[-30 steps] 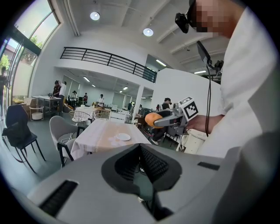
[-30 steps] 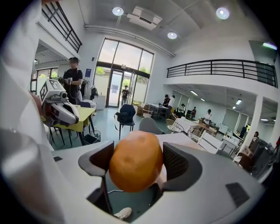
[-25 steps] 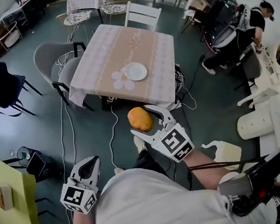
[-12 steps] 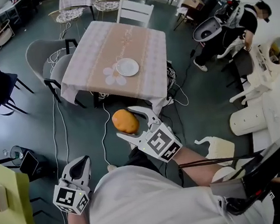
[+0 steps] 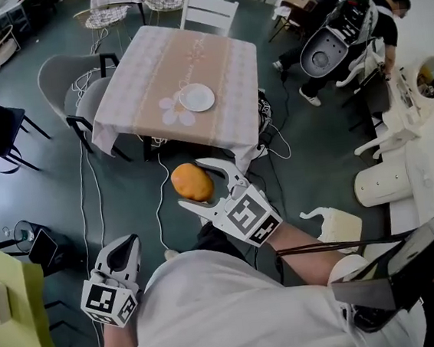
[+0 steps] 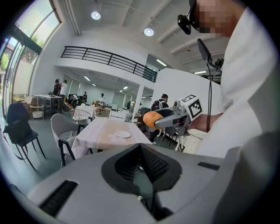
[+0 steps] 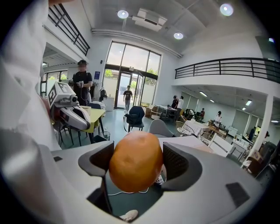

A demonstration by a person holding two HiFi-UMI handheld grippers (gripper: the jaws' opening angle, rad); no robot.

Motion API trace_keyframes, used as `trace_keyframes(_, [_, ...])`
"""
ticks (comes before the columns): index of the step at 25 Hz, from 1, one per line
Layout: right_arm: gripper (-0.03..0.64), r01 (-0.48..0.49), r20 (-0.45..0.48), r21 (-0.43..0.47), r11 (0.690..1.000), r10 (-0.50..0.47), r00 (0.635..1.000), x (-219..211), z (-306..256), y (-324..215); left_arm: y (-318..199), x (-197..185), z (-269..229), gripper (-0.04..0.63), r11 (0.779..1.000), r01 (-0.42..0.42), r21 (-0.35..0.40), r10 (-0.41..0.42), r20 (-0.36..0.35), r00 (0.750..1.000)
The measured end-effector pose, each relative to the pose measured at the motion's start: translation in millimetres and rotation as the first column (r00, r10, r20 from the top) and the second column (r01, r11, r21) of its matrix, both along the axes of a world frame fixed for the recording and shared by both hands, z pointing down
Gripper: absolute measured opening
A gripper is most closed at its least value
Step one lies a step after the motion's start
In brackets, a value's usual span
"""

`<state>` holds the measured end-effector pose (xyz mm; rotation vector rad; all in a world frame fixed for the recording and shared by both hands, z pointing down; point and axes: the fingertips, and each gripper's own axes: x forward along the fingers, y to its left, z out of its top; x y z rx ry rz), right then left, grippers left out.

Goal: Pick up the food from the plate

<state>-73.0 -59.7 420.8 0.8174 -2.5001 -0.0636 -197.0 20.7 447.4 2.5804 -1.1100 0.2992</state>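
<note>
A round orange piece of food (image 5: 189, 179) hangs over the floor in front of the table (image 5: 145, 76), with my right gripper (image 5: 195, 183) shut on it. In the right gripper view the food (image 7: 135, 162) fills the gap between the two jaws. The white plate (image 5: 197, 97) lies bare on the tablecloth near the table's front edge. My left gripper (image 5: 126, 249) hangs low at my left side, jaws together and holding nothing. From the left gripper view I see the food (image 6: 152, 119) held out beyond the table.
Grey chairs (image 5: 69, 88) stand at the table's left and a white chair (image 5: 209, 12) behind it. Cables (image 5: 161, 190) trail over the floor below the table. A person (image 5: 375, 25) works at the far right beside white furniture (image 5: 380, 182). A yellow-green tabletop (image 5: 13, 321) is at my left.
My right gripper with the food has shifted a little left and away from the table. The left gripper has hardly moved.
</note>
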Motion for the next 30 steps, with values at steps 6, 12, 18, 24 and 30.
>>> trace_keyframes(6, [0.360,0.000,0.000,-0.005,1.000,0.000,1.000,-1.6,3.0,0.3,-0.1,-1.5,0.6,0.009,1.000,-0.002,-0.001,0.002,0.002,1.000])
trace_keyframes(12, [0.360,0.004,0.003,-0.004,1.000,-0.004,1.000,-3.0,3.5,1.7,1.9,-2.4,1.5,0.009,1.000,0.000,-0.005,0.000,0.006,1.000])
trace_keyframes(18, [0.360,0.006,0.007,-0.009,1.000,-0.006,1.000,-1.3,4.7,1.6,2.7,0.1,3.7,0.009,1.000,0.000,-0.013,0.000,0.010,1.000])
trace_keyframes(24, [0.360,0.004,0.008,-0.021,1.000,-0.004,1.000,1.9,7.8,-3.6,-2.4,0.3,6.2,0.009,1.000,0.005,-0.027,-0.004,0.012,1.000])
trace_keyframes(30, [0.360,0.011,0.005,-0.032,0.999,-0.011,1.000,4.4,13.9,-17.3,-14.9,2.0,9.7,0.009,0.999,0.014,-0.040,-0.014,0.017,1.000])
